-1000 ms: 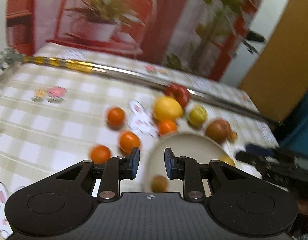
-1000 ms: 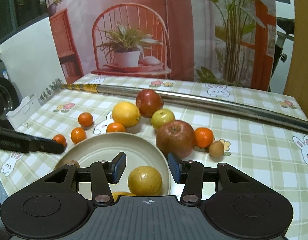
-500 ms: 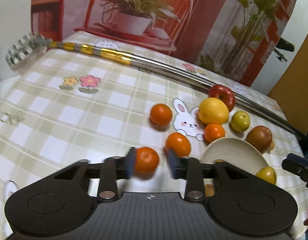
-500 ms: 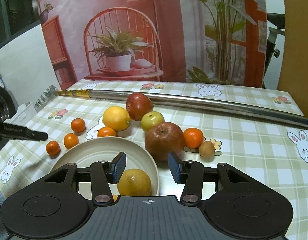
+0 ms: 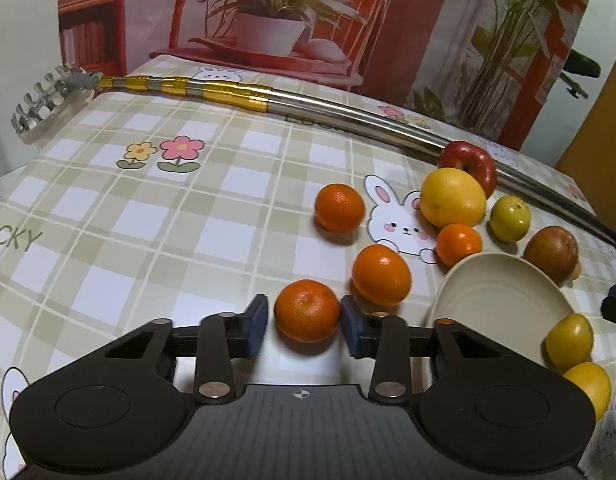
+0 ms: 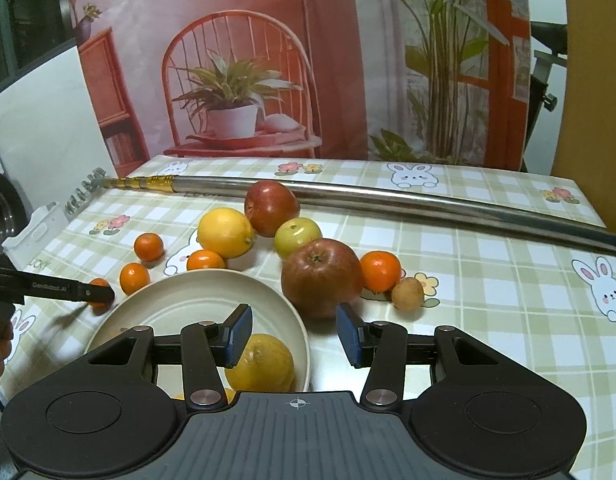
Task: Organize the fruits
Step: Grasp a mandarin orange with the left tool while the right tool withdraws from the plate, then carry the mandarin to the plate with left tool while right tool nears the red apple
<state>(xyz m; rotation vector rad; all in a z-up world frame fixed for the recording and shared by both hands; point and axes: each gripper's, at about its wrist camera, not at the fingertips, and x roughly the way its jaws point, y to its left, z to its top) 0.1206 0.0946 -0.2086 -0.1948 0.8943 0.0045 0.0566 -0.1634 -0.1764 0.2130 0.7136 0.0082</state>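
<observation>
Fruit sorting, early stage: two yellow fruits in plate [image 6: 268, 296]; about ten pieces left on tablecloth [image 5: 148, 220].

Left gripper [image 5: 303, 322]: jaws apart, bracketing mandarin [image 5: 308, 311] on the cloth just left of the plate, right pad touching or nearly so, left pad clear; not yet gripped. Right gripper [image 6: 294, 334]: jaws wide, holding nothing, above the plate's right rim; large apple [image 6: 321, 276] just beyond.

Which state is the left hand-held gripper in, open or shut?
Open. The left hand-held gripper brackets a mandarin on the tablecloth, with a gap visible beside its left pad.
</observation>
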